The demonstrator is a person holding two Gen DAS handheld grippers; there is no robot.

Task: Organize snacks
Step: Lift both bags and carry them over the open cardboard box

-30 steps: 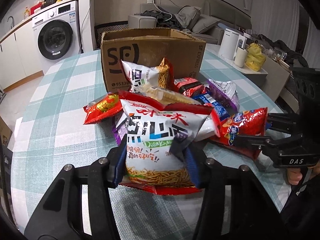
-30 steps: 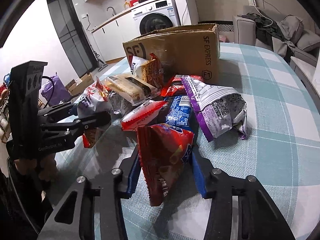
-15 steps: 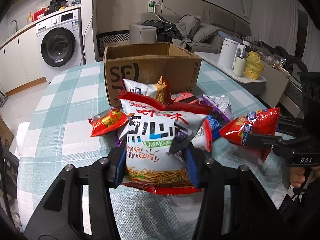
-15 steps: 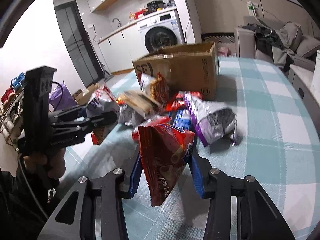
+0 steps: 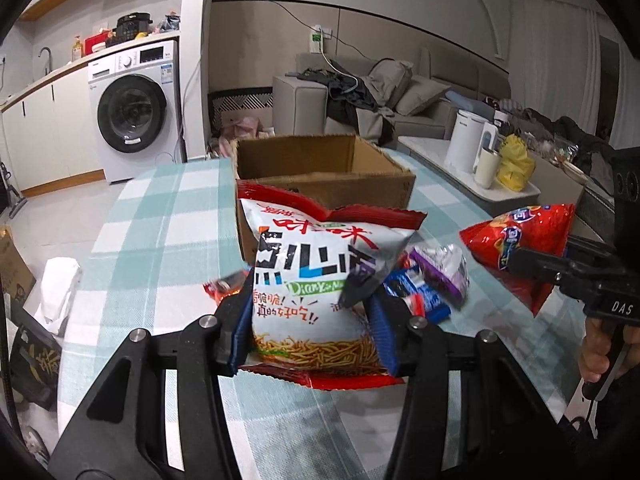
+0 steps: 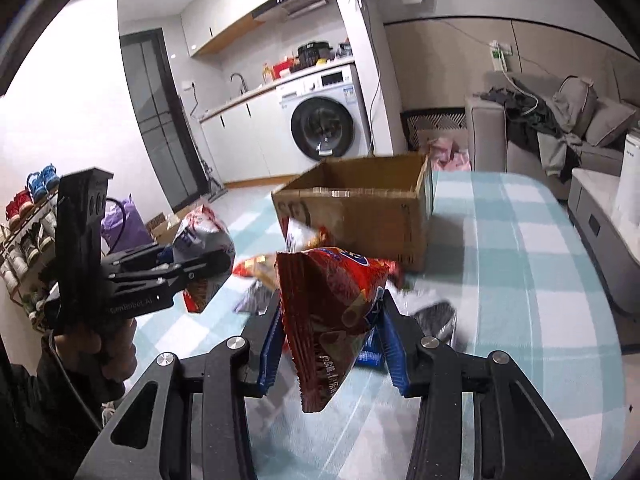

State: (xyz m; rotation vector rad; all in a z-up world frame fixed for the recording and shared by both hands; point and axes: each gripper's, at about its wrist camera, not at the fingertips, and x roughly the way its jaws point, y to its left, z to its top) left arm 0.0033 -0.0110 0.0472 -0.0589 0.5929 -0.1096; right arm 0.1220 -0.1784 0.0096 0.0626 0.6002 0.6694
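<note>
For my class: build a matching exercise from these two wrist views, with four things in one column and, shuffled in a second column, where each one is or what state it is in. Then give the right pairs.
Things
1. white noodle snack bag
2. red snack bag
3. cardboard box
4. purple snack bag

Places or states
A. lying on the checked table
B. gripped in the left tool
C. standing open-topped on the table
D. gripped in the right tool

Pairs: 1-B, 2-D, 3-C, 4-A

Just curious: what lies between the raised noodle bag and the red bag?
In the left wrist view, purple and blue packets on the table lie between noodle bag and red bag.
</note>
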